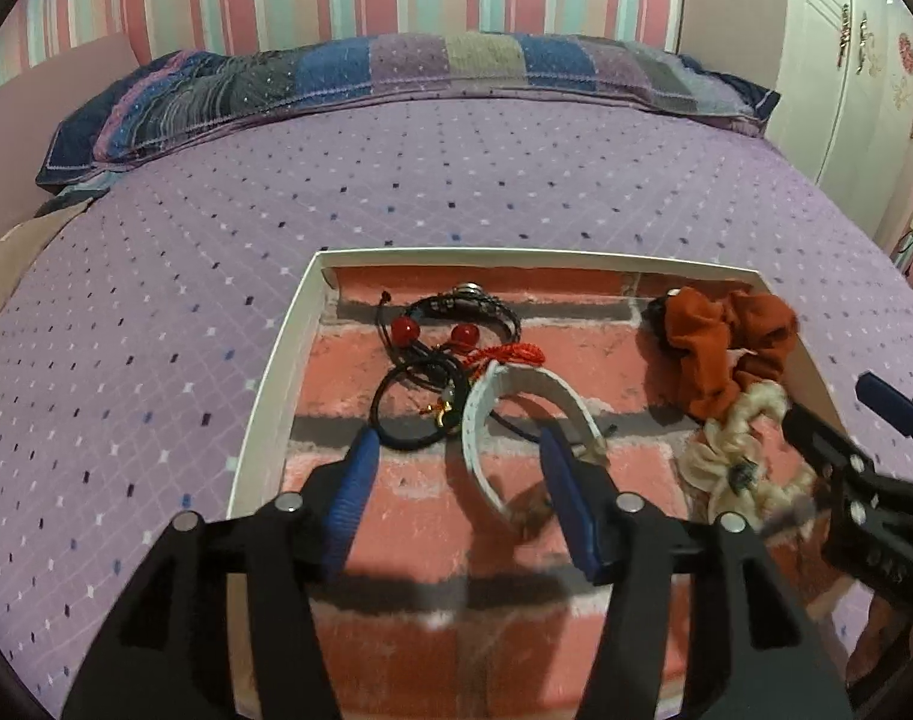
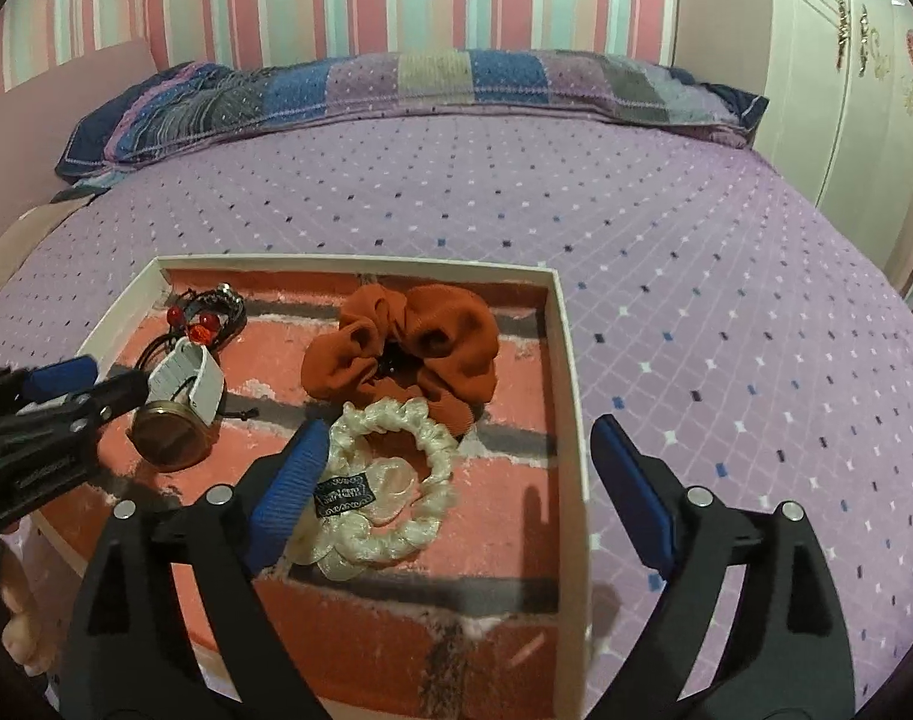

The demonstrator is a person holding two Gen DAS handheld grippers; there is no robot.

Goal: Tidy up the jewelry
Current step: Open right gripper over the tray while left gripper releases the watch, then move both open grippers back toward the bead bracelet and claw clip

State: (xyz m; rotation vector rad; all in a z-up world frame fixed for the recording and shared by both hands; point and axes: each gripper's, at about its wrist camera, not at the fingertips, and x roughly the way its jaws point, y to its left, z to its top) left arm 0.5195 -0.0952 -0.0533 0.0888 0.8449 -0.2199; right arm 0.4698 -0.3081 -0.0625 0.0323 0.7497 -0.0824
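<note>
Jewelry sits in the shallow white box with brick-print lining [image 2: 567, 360] on the bed. Both our left tongs [image 1: 456, 480] and right tongs [image 2: 456, 480] gape empty over the white-strap watch [image 1: 516, 402] and cream scrunchie [image 2: 390, 480], lower frame. We'd lift clear without snagging anything.

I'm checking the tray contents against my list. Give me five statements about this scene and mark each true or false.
1. The orange scrunchie lies inside the white-rimmed tray. True.
2. The cream scrunchie lies on the bedspread outside the tray. False: it is in the tray, just in front of the orange one.
3. The right gripper is clamped on the cream scrunchie. False: its jaws stand wide apart, gripping nothing.
4. The watch with the white strap lies in the tray. True.
5. The left gripper is open. True: the watch sits between its fingers, unpressed.
</note>
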